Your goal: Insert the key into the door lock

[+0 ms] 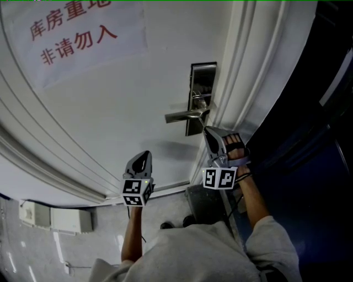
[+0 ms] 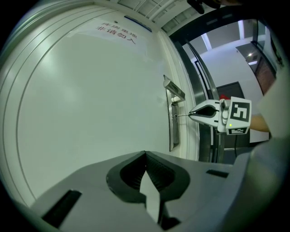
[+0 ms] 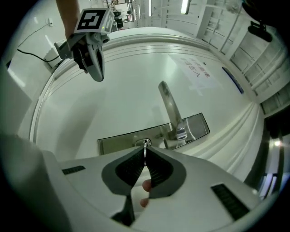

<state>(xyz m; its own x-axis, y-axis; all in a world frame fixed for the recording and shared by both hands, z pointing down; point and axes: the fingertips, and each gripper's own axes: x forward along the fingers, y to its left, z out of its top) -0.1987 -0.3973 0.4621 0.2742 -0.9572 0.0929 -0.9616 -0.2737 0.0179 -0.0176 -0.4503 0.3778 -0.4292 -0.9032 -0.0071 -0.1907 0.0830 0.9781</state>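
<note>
The thin silver key [image 3: 145, 146], pinched by the right gripper [image 3: 145, 157], was seemingly seated in the brushed-steel lock plate [image 3: 118, 138]; the left gripper [image 2: 145, 156] was held aside, closed and empty.

This is a corridor in an office or commercial building, at a storeroom entrance. A white panelled door [image 1: 110, 121] bears a paper notice [image 1: 77, 33] in red Chinese characters marking a storeroom and barring entry. It has a steel lever handle [image 1: 185, 115], and strip lights [image 3: 184, 5] run overhead.
</note>
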